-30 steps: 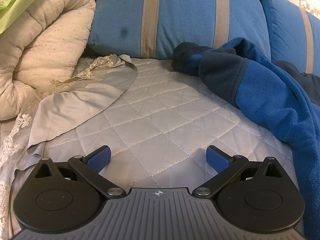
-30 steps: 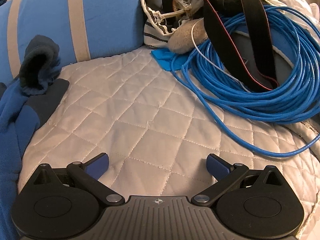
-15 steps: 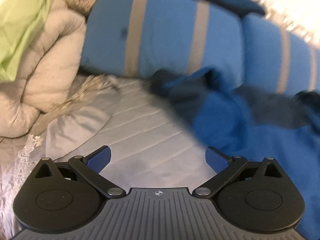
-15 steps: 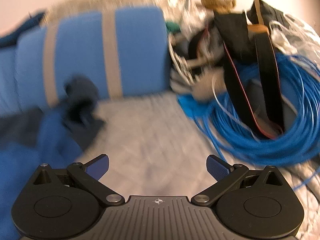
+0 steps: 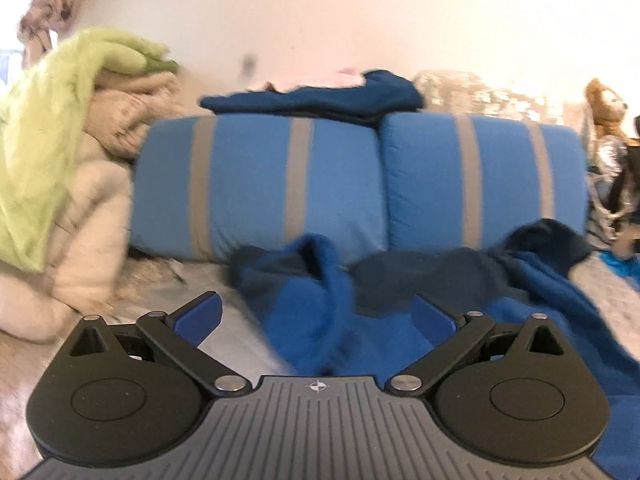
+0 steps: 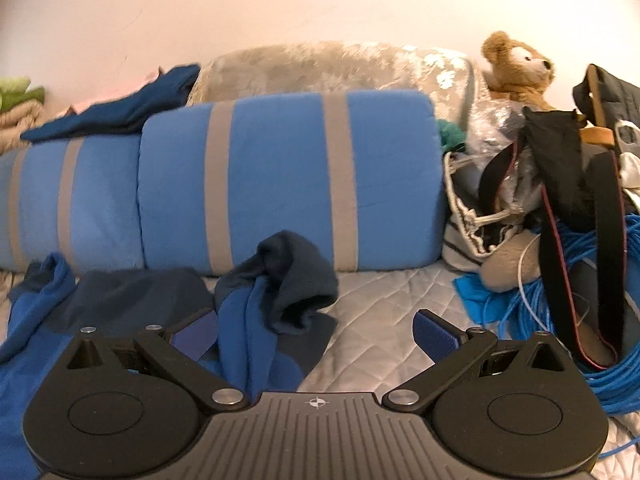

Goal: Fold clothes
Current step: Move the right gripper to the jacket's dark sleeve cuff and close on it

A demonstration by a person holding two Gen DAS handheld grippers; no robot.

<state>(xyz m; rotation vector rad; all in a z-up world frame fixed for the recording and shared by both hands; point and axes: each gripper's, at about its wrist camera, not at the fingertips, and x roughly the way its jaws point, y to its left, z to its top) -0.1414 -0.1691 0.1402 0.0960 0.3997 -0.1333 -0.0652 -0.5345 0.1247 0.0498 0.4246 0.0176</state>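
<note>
The blue fleece top is lying rumpled and unfolded on the quilted bed, its dark cuffs bunching up against the striped blue pillows. Both the left hand-held gripper and the right hand-held gripper are hovering over it, each spread wide and gripping nothing. Judging by that, the garment is needing spreading flat, so each gripper is likely needing a sleeve or an edge.

A blue fleece top with dark navy panels is lying crumpled and unfolded on the quilted bed cover, just in front of the striped blue cushions. One navy-cuffed sleeve is bunching upward — its opening is sagging toward the quilt. The other sleeve is trailing off to the left, and the body is spreading in loose folds.
</note>
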